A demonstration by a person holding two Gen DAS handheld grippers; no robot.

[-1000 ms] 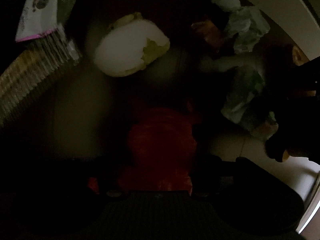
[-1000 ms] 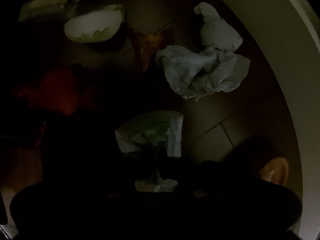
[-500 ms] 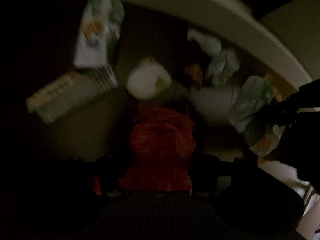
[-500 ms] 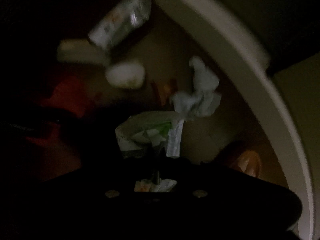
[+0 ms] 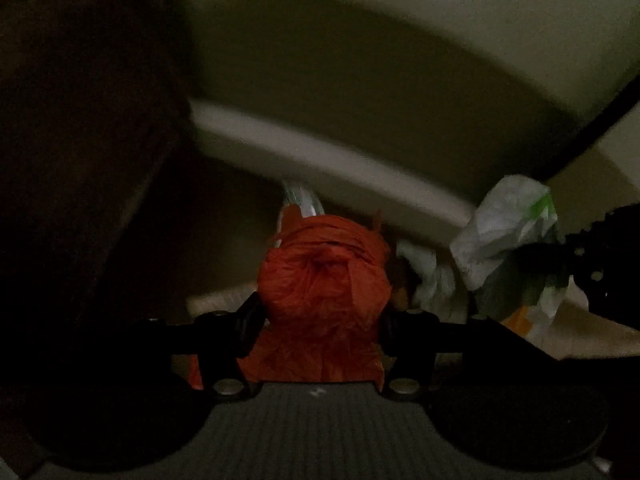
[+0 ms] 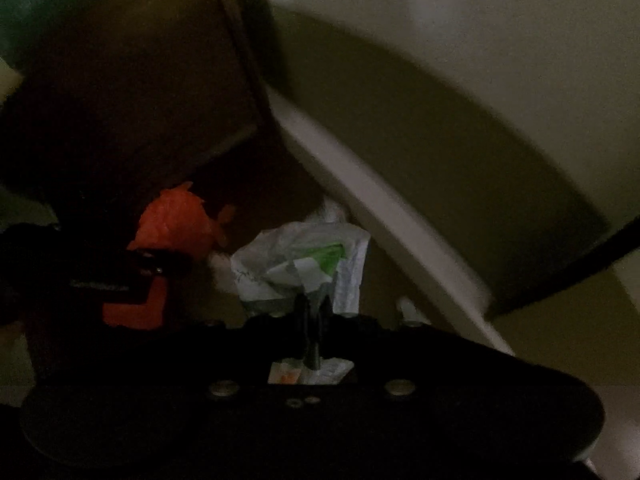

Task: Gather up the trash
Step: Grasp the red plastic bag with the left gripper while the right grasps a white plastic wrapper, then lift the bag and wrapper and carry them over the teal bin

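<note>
Two pieces of trash are held at once in dim light, one in each handheld gripper. An orange plastic bag (image 5: 324, 276), crumpled and bunched into a rounded wad with fine creases across its glossy skin, sits pinched between the black fingers of the left gripper (image 5: 322, 320), bulging above them and hanging below toward the camera. Beside it, a white paper wrapper (image 6: 304, 268) printed with green patches, folded and creased, is clamped by the right gripper (image 6: 312, 312), whose dark fingers are pressed close together on its lower edge; a scrap of it shows again near the gripper's base. Seen from the left wrist, the same wrapper (image 5: 508, 232) hangs at right, with the other tool's black body (image 5: 600, 264) against it. From the right wrist, the orange bag (image 6: 172, 224) appears at left, just beside the wrapper. Behind both runs a pale curved baseboard (image 6: 384, 216) under a shadowed wall (image 5: 400, 72), with a dark brown panel (image 6: 132, 80) at left.
</note>
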